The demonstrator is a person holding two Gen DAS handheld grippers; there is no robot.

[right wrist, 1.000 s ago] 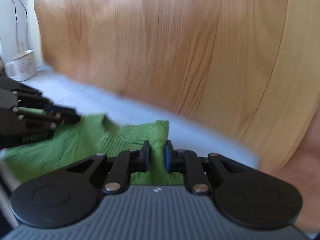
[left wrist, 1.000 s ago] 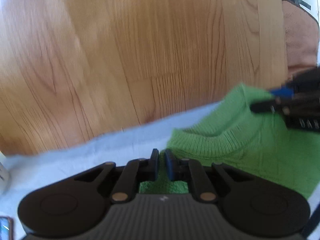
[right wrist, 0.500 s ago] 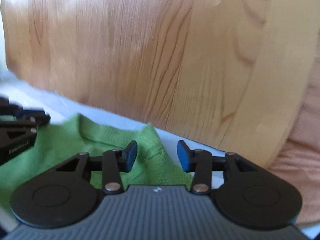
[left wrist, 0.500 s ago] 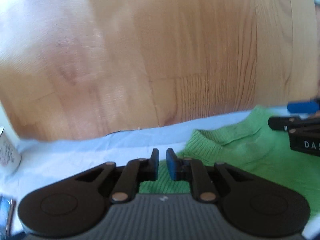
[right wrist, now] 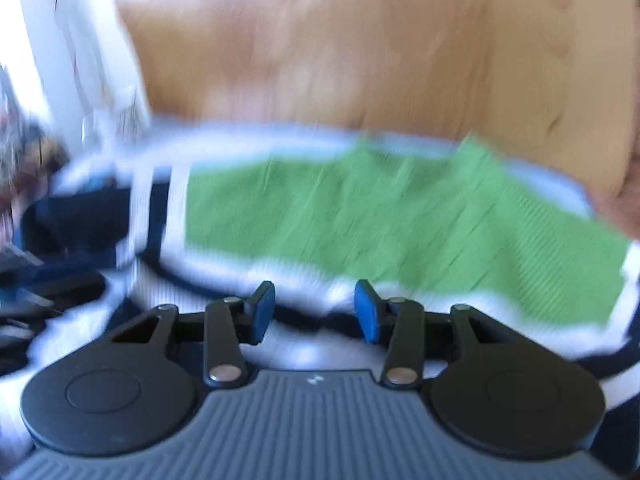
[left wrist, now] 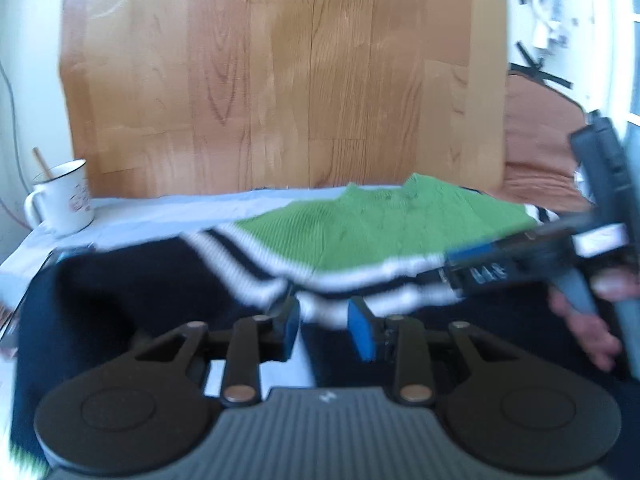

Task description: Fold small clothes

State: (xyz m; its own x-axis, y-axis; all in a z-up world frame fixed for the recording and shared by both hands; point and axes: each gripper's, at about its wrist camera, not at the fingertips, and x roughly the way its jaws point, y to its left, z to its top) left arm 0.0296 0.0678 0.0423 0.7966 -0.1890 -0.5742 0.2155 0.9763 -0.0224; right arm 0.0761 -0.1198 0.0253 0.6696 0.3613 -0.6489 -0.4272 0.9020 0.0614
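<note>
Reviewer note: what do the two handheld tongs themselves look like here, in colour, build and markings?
Both match: the left tongs and right tongs have blue pads on black linkage arms with brass-coloured pivot pins, two round black discs, and a grey ribbed body bearing a small white logo. From the left view, the right tongs show white lettering, too blurred to read. No cables or sleeves are visible.

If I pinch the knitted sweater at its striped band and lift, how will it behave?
The sweater is probably floppy: it lies slack and rumpled on the bedsheet. Its ribbed knit should grip the pads rather than slip. Only the pinched edge would likely rise, the rest trailing.
</note>
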